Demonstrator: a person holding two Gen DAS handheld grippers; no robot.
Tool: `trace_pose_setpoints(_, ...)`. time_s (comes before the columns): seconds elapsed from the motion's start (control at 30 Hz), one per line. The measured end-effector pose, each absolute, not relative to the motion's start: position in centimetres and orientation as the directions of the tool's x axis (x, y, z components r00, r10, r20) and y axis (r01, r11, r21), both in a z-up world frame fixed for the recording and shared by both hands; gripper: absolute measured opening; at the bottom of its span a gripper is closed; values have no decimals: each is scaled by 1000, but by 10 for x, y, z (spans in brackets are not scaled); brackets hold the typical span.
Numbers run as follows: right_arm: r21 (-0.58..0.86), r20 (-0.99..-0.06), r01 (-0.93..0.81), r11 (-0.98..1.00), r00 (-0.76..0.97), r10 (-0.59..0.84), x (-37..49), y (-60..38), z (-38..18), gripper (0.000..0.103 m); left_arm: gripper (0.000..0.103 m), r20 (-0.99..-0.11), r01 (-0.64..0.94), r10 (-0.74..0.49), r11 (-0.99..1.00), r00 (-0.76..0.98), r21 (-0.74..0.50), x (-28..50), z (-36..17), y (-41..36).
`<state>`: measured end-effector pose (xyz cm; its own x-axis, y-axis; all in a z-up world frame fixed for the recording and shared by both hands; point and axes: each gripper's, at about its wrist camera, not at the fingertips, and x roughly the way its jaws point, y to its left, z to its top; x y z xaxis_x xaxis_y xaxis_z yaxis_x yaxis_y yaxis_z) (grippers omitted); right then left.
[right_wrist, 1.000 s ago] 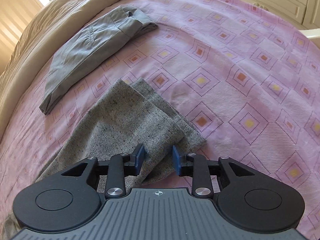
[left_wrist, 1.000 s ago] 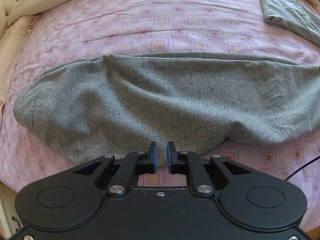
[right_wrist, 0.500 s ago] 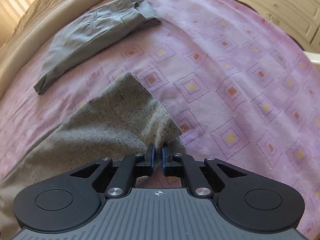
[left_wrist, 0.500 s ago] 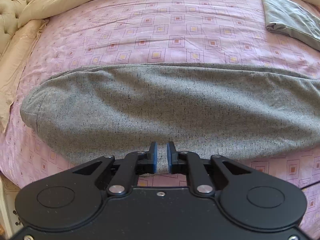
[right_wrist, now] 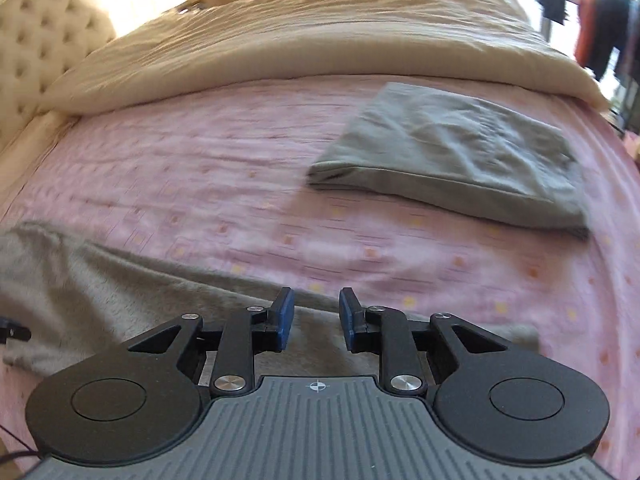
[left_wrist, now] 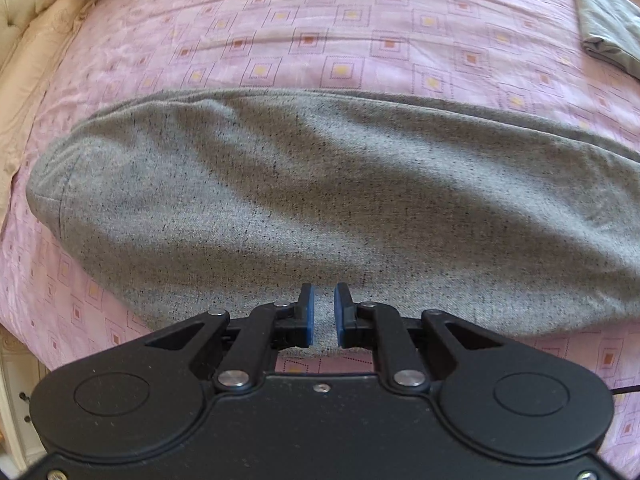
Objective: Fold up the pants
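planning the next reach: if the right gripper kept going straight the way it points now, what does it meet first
Likely the speckled grey pants lying right under and ahead of the right gripper, whose jaws stand apart. If it passes above that cloth, next come the pink bedspread and then the beige duvet. Depth is unclear in this blurred view.

The setting is a home bedroom, identified by a bed with pink patterned sheet (left_wrist: 320, 40), cream duvet (right_wrist: 300, 32), tufted headboard (right_wrist: 44, 40) and hanging clothes (right_wrist: 600, 20).

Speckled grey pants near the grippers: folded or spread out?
Folded lengthwise only. The speckled grey pants lie as one long band across the pink bedspread, not yet folded end to end.
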<state>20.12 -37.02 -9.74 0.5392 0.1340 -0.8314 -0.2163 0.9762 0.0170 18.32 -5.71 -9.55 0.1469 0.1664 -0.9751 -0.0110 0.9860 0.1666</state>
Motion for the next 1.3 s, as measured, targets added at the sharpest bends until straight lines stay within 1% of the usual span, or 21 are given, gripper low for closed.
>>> trace_pose_setpoints(0.17,-29,-881,-475,880,428,203,234,-325,-121,24,19,-984,-54,143,989,106,138,190,-102,-41)
trace_pose_setpoints(0.3,-60,-919,-634,771,337,205,243,-301,-137,24,19,-988,-79,133,989,81,127,195,-109,-33)
trace_pose_setpoints(0.4,-78,-937,-695,715,296,185,245,-291,-144,24,19,-988,-84,136,988,77,129,198,-112,-30)
trace_pose_setpoints(0.57,-44,-959,-747,664,217,181,241,-281,-152,24,19,-988,-93,135,987,78,127,200,-113,-27)
trace_pose_setpoints(0.6,-58,-960,-756,652,220,170,238,-279,-153,19,19,-988,-97,131,988,79,123,201,-113,-26)
trace_pose_setpoints(0.63,-70,-960,-763,642,226,164,235,-277,-153,9,19,-989,-98,126,988,82,118,202,-112,-26)
trace_pose_setpoints(0.67,-71,-958,-763,642,231,169,233,-276,-151,4,19,-989,-95,120,989,89,112,203,-111,-26)
trace_pose_setpoints(0.73,-104,-939,-724,682,298,174,234,-278,-142,3,19,-986,-81,113,991,120,104,207,-107,-28)
trace_pose_setpoints(0.8,-111,-922,-642,759,352,163,246,-286,-138,3,19,-983,-69,115,992,145,106,214,-106,-31)
trace_pose_setpoints(0.83,-100,-925,-613,784,347,153,254,-289,-142,3,19,-982,-62,117,992,149,108,218,-107,-33)
trace_pose_setpoints(0.9,-85,-943,-612,786,304,134,262,-289,-155,5,19,-980,-60,126,991,151,118,226,-112,-36)
trace_pose_setpoints(0.93,-100,-943,-617,781,308,123,262,-287,-160,6,19,-980,-59,133,990,148,126,230,-115,-37)
trace_pose_setpoints(0.97,-110,-937,-616,780,327,126,260,-287,-160,8,19,-980,-59,137,990,145,130,232,-118,-39)
trace_pose_setpoints(1.0,-122,-926,-594,795,357,124,259,-289,-155,17,19,-980,-59,135,990,145,128,234,-119,-40)
trace_pose_setpoints(1.07,-111,-886,-508,854,440,147,254,-304,-140,26,20,-980,-52,133,991,150,127,236,-124,-41)
trace_pose_setpoints(1.13,-87,-845,-393,915,515,141,244,-326,-124,26,20,-978,-27,154,988,140,152,235,-131,-43)
trace_pose_setpoints(1.2,-46,-833,-284,958,540,120,230,-353,-117,26,20,-976,2,181,983,121,183,232,-142,-43)
trace_pose_setpoints(1.23,-48,-839,-242,969,535,92,223,-367,-118,26,21,-974,16,199,979,112,202,229,-147,-42)
trace_pose_setpoints(1.3,-116,-861,-171,979,509,-13,211,-397,-129,26,24,-965,38,232,971,125,238,223,-152,-37)
